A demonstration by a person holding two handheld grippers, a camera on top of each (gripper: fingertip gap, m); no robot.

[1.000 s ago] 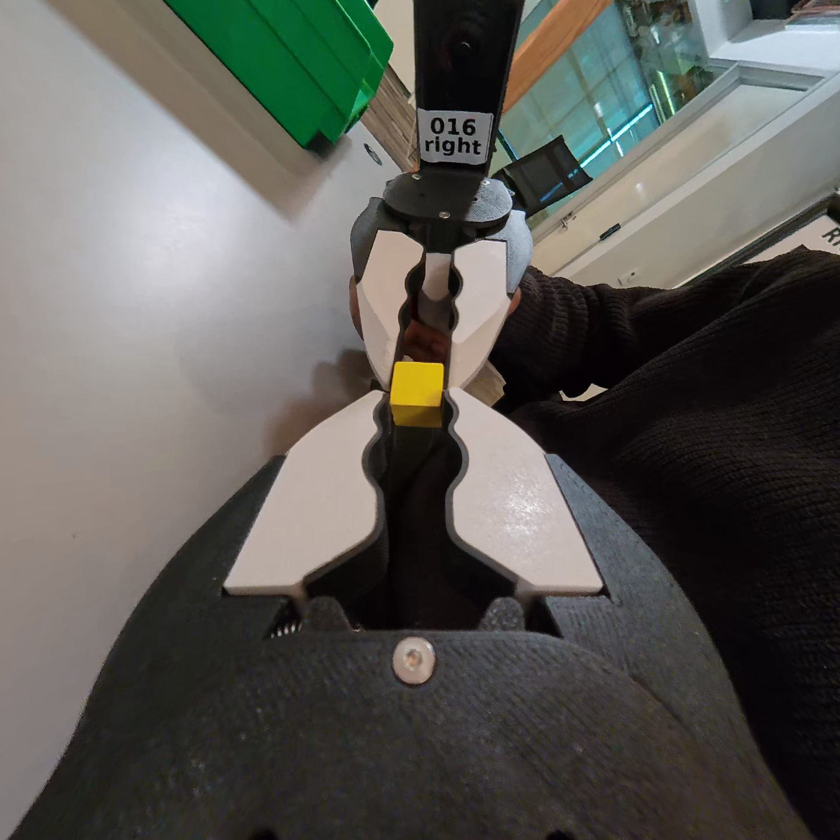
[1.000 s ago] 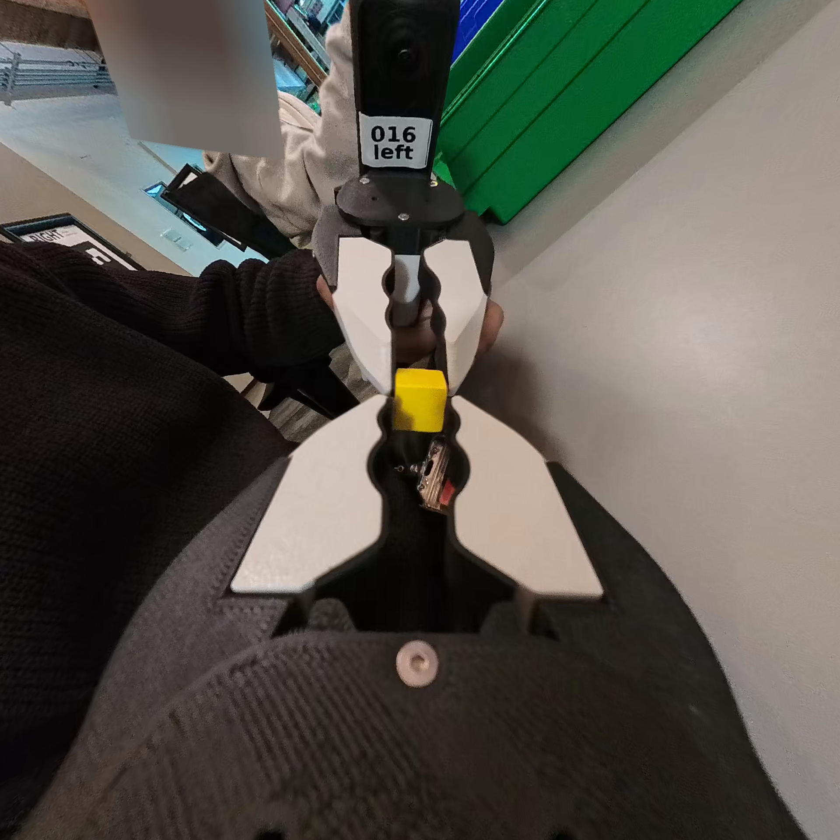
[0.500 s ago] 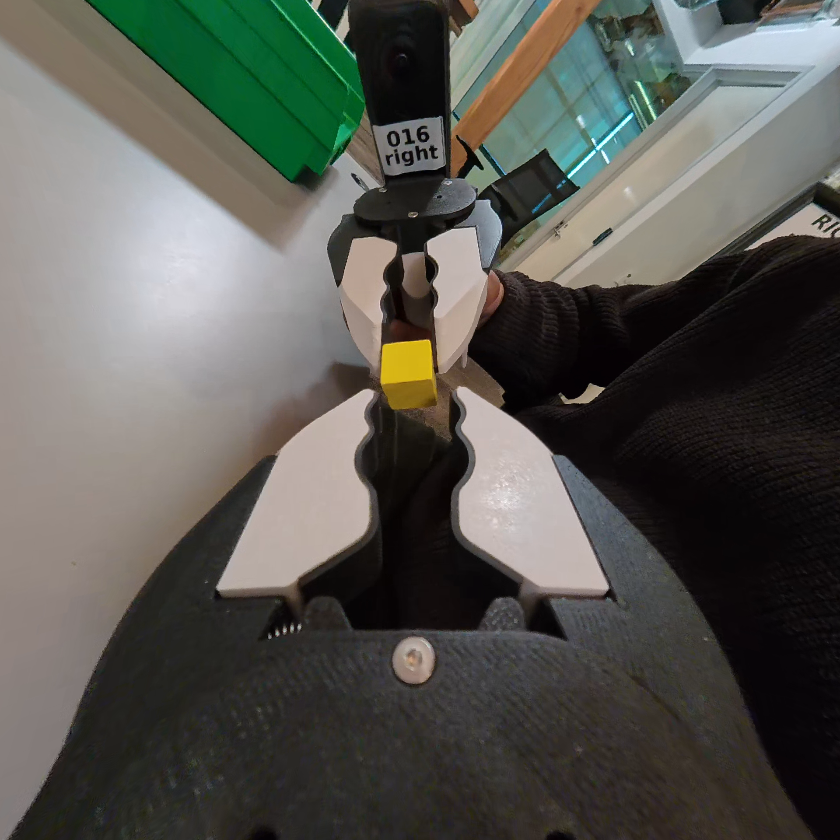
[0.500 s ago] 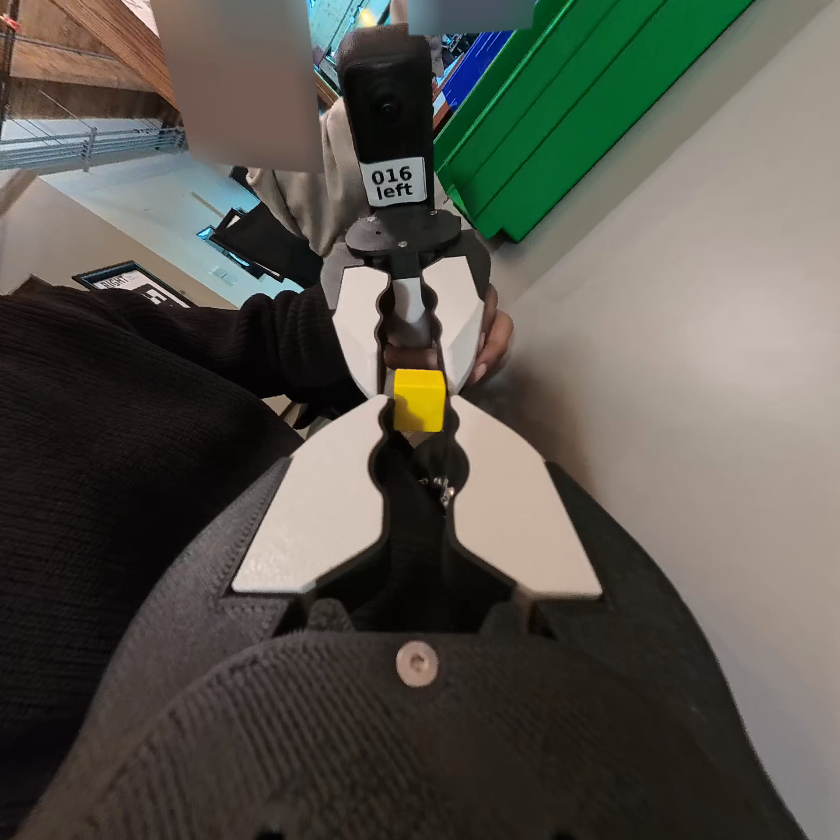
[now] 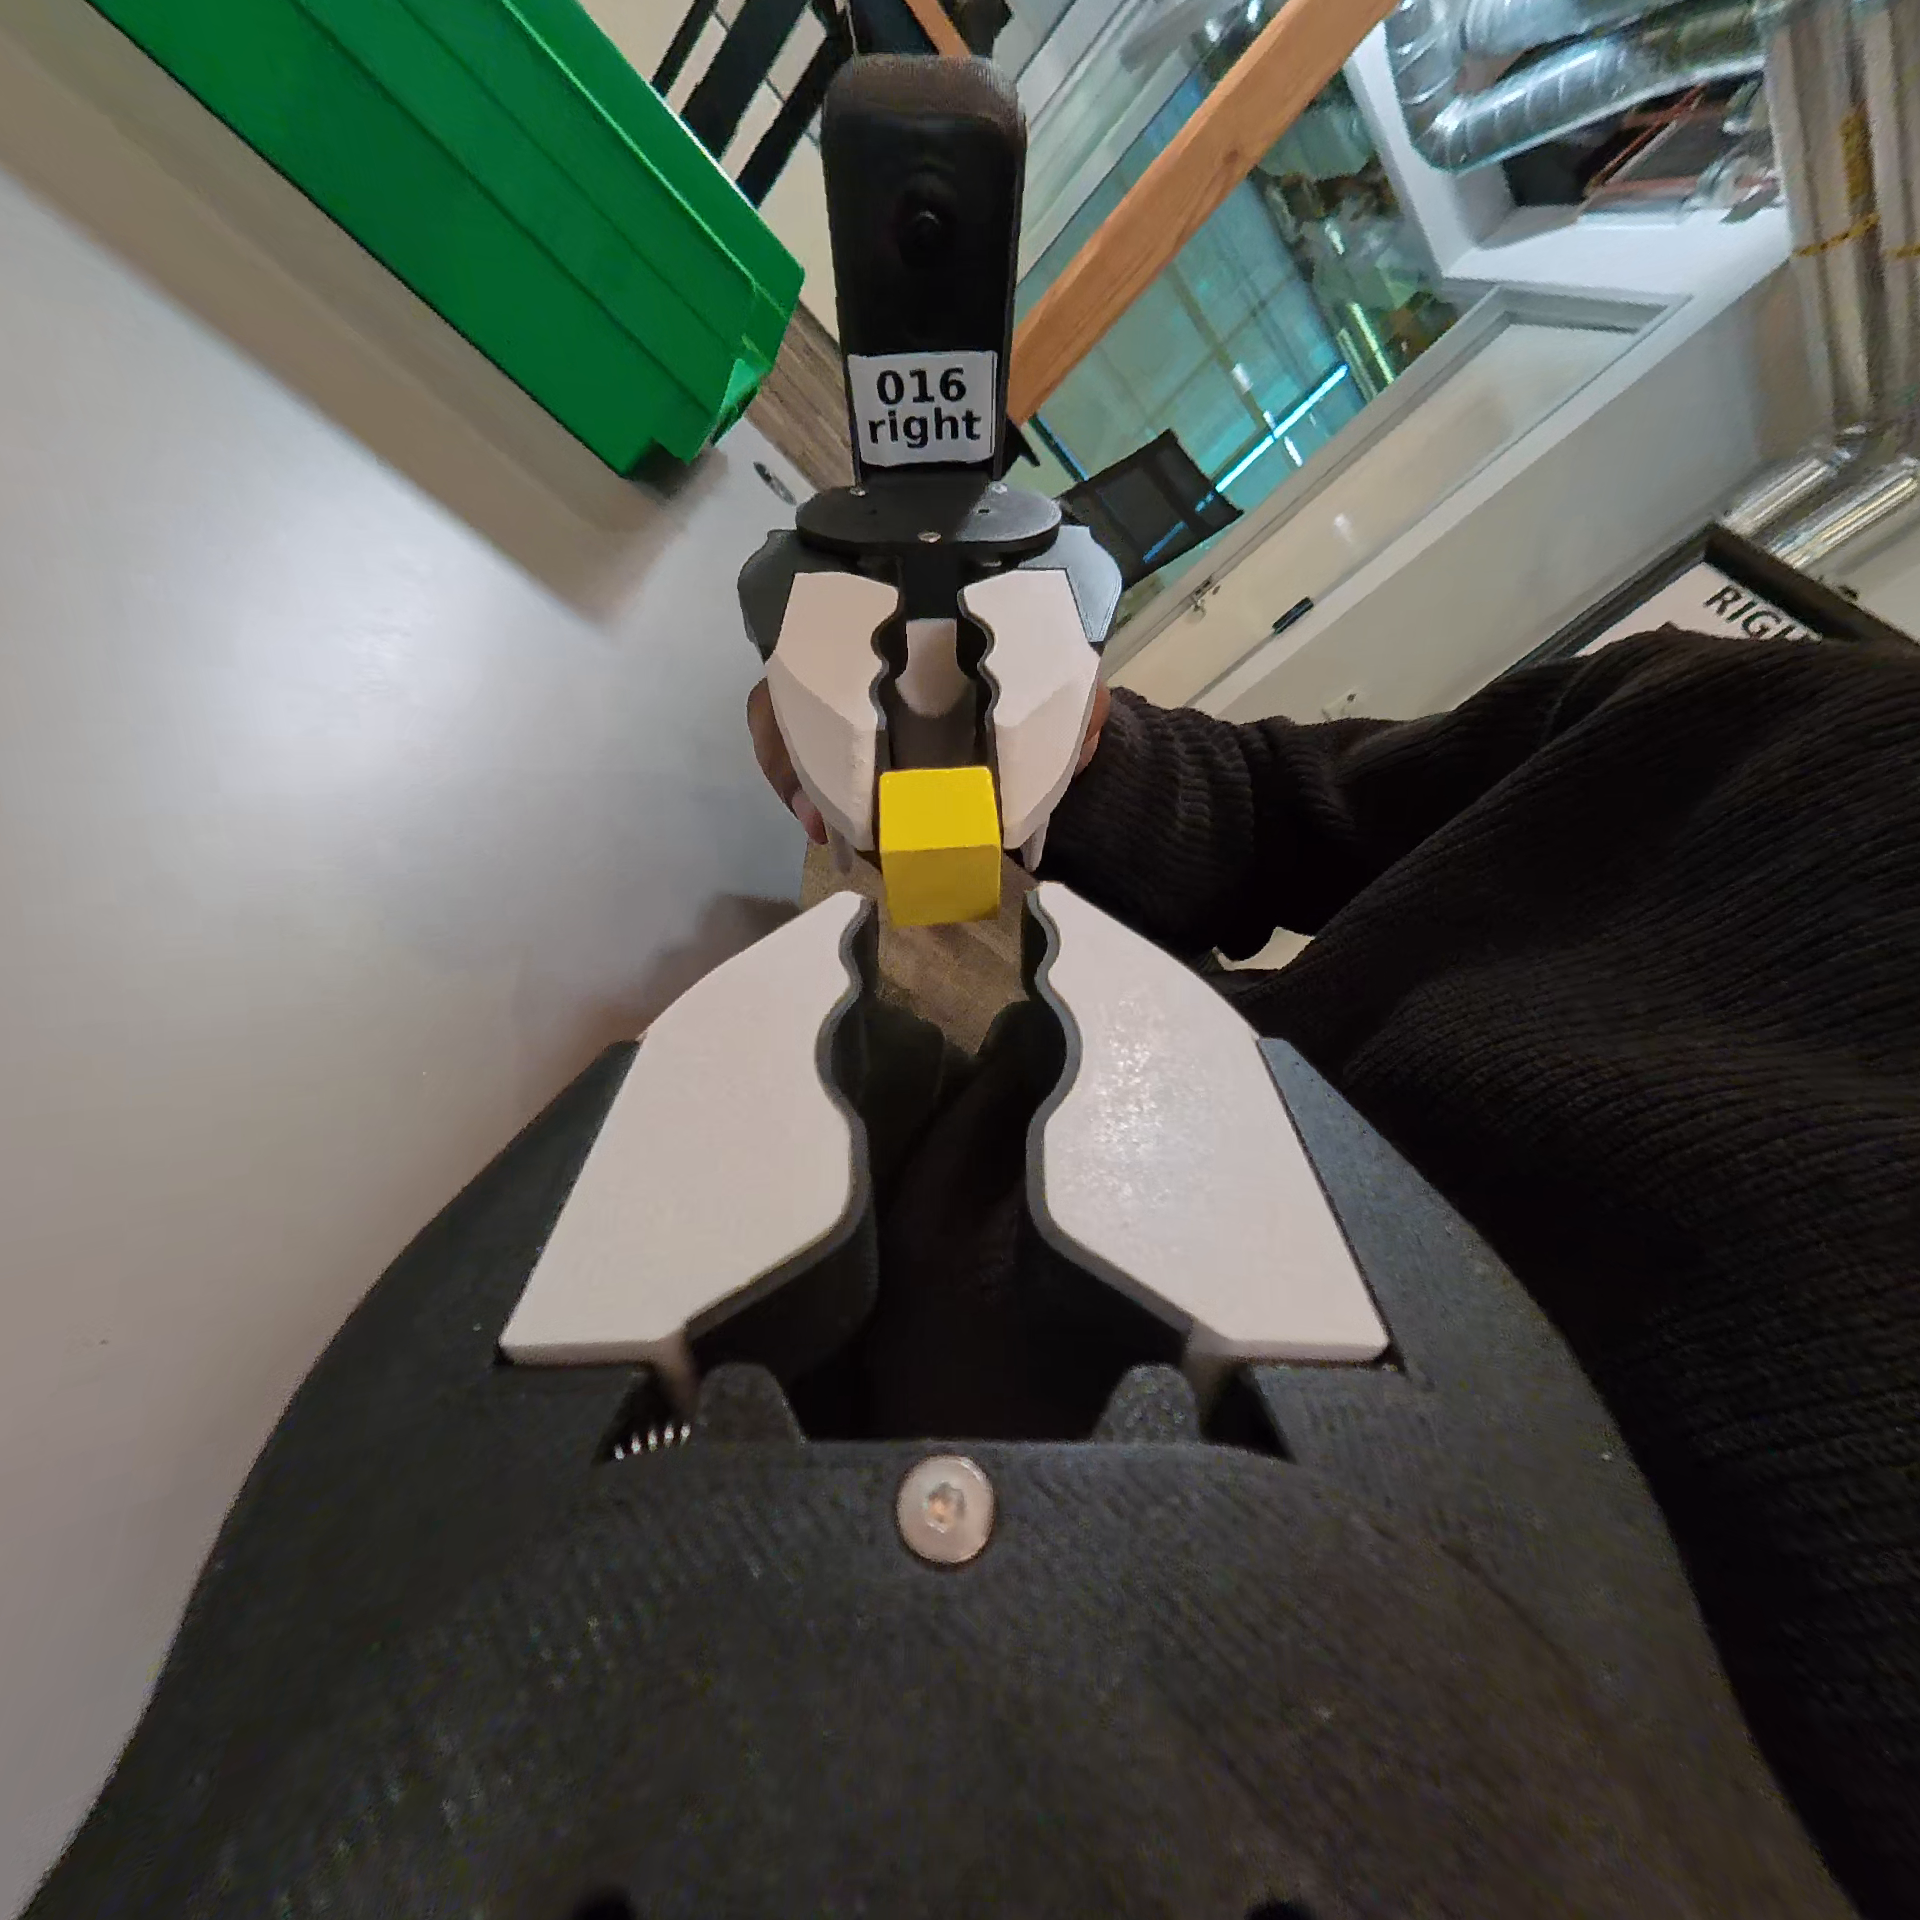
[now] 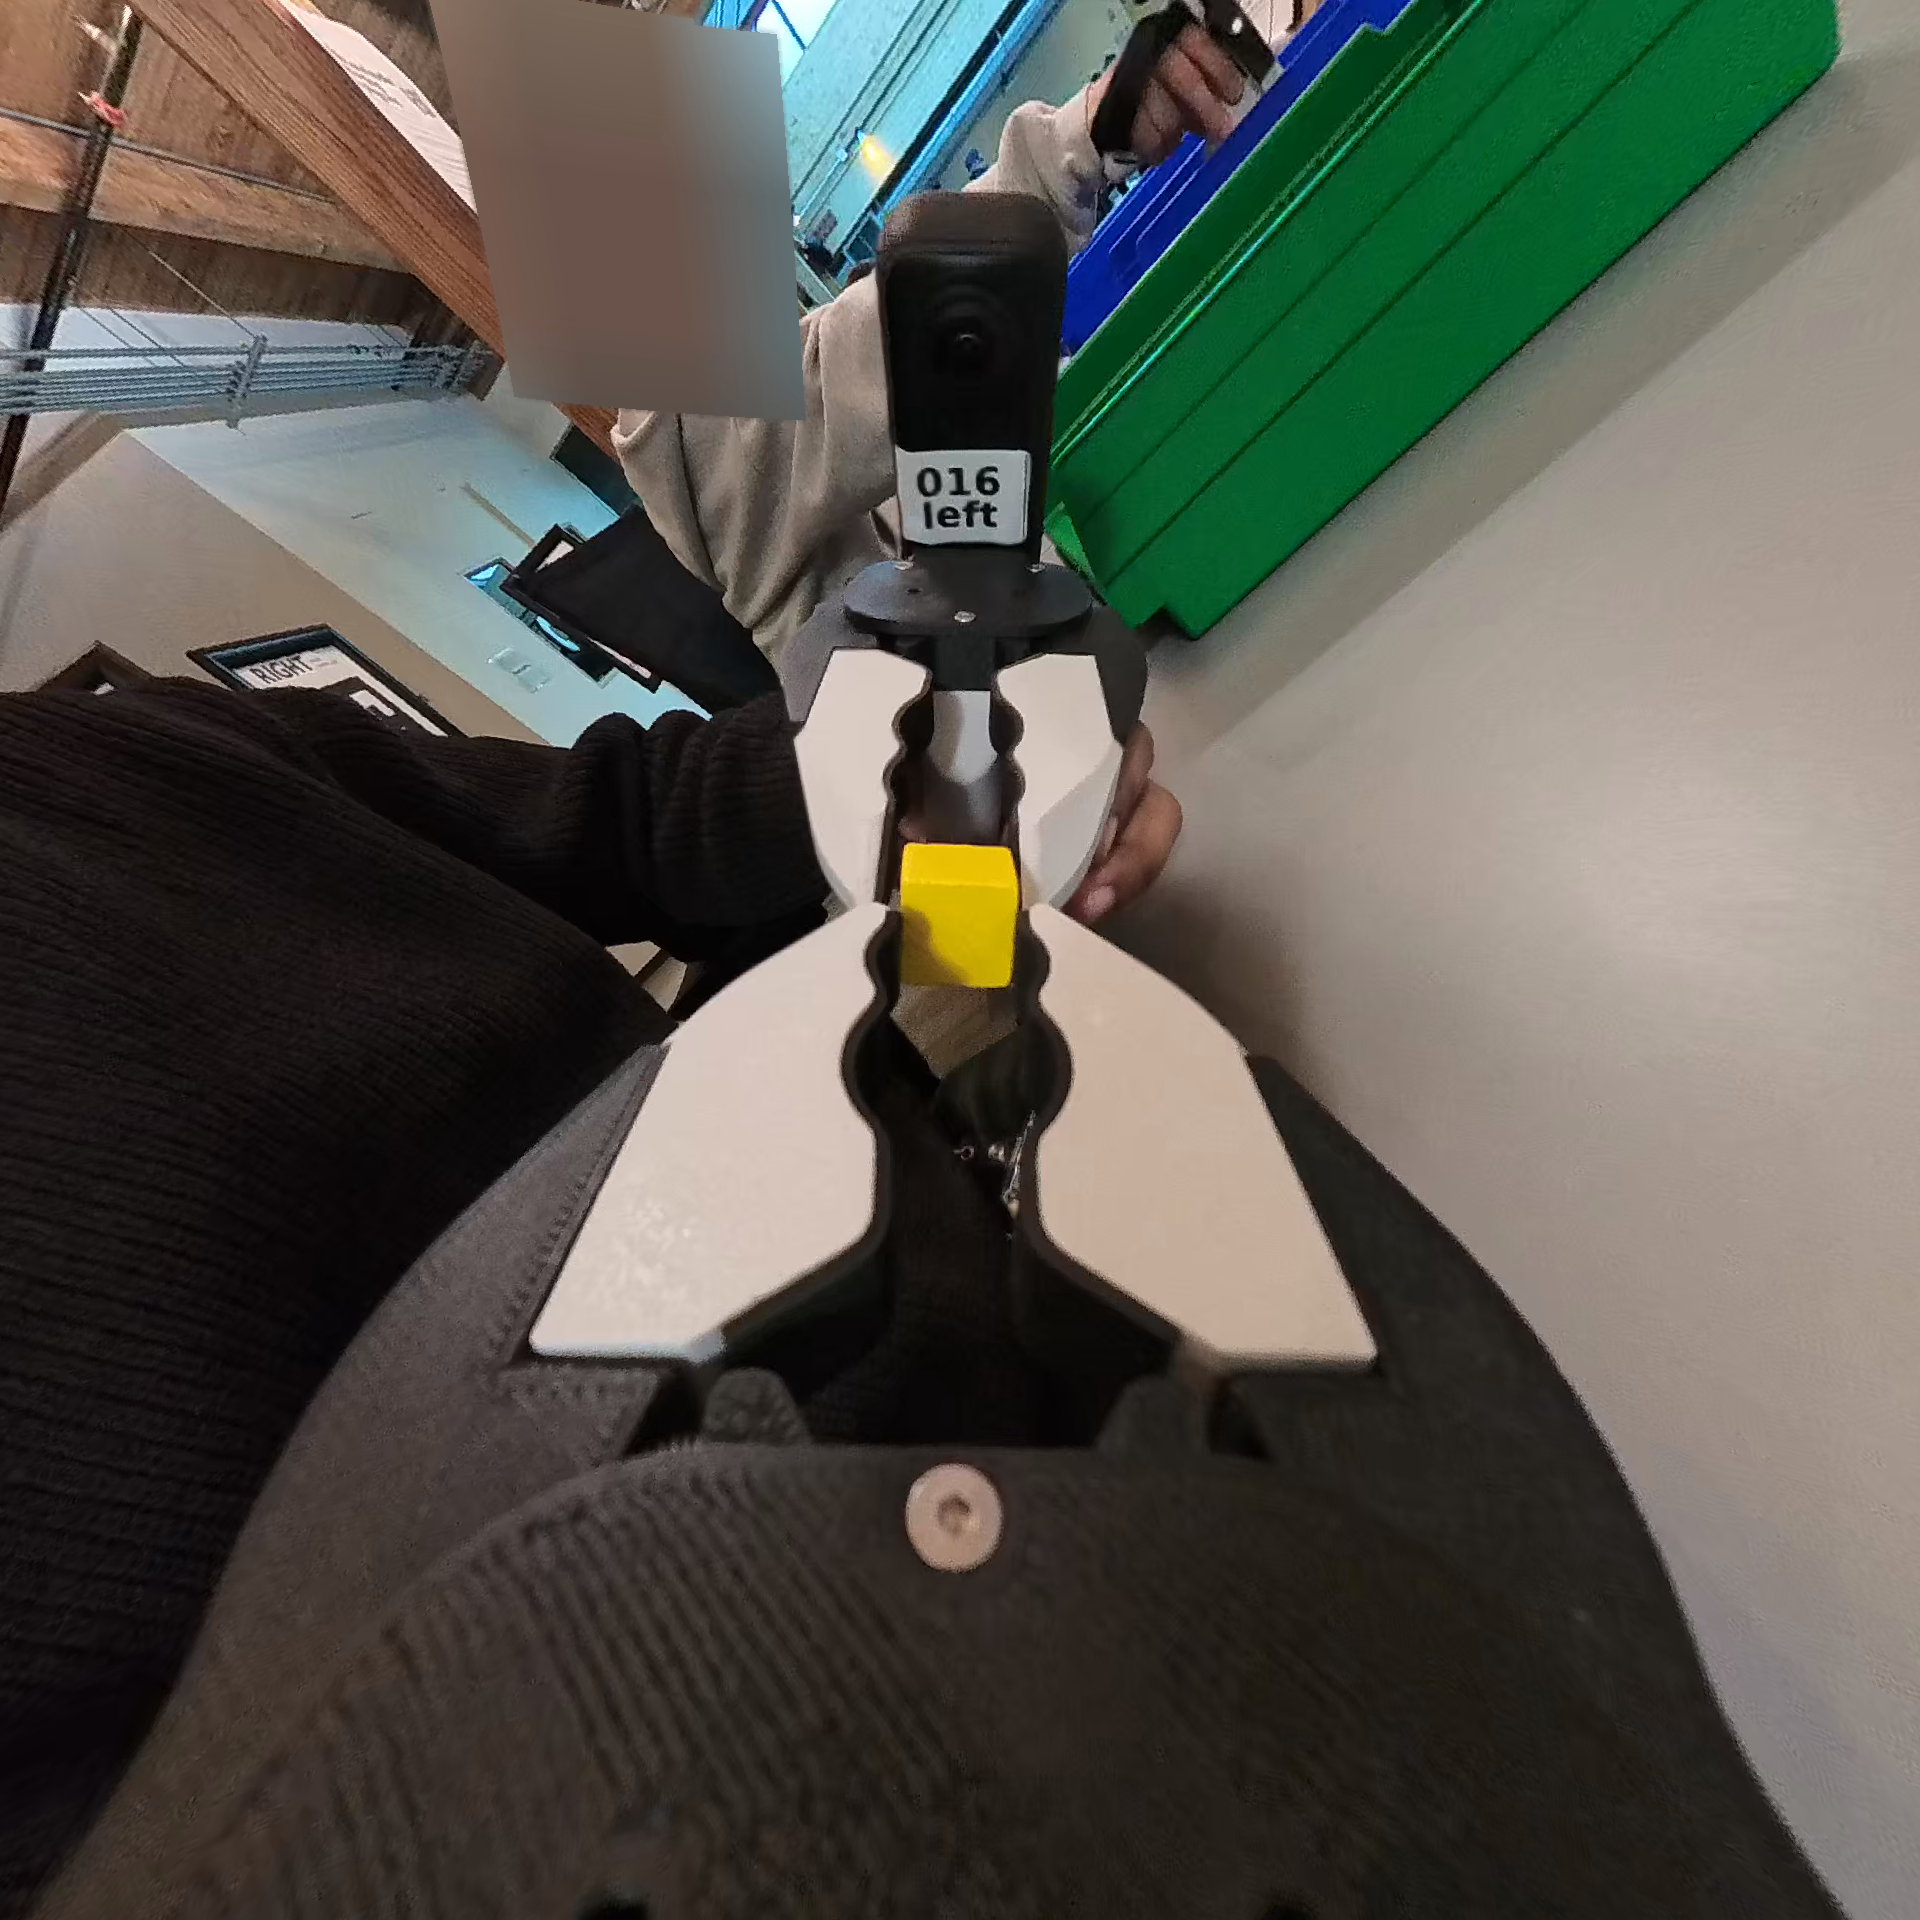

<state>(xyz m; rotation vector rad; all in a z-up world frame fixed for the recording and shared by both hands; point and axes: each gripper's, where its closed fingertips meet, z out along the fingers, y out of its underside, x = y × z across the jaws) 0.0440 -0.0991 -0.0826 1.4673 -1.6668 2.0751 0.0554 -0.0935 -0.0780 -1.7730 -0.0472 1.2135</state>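
1. The yellow cube (image 5: pixel 938 860) is off the table, in the air between the tips of the two grippers, which face each other tip to tip.
2. The right gripper (image 6: pixel 961 912) is clamped on the cube. In the left wrist view I see its white fingers (image 5: pixel 831 727) pressed against both side faces of the cube.
3. The left gripper (image 5: pixel 945 902) stands spread wider than the cube. Its fingertips (image 5: pixel 831 925) sit just beside the cube's near end, with a gap showing on one side. I see no grip from this tool.
4. A hand (image 5: pixel 774 748) in a black knit sleeve (image 5: pixel 1351 810) holds the right gripper from behind. A second hand (image 6: pixel 1132 831) holds the left gripper the same way.
5. The grey table (image 5: pixel 260 831) lies along one side of both tools, close to them.
6. Stacked green bins (image 5: pixel 499 208) rest on the table beyond the grippers, well apart from the cube. Blue bins (image 6: pixel 1143 239) stand behind them.
7. Another person in a beige top (image 6: pixel 758 499) is in the background of the right wrist view.
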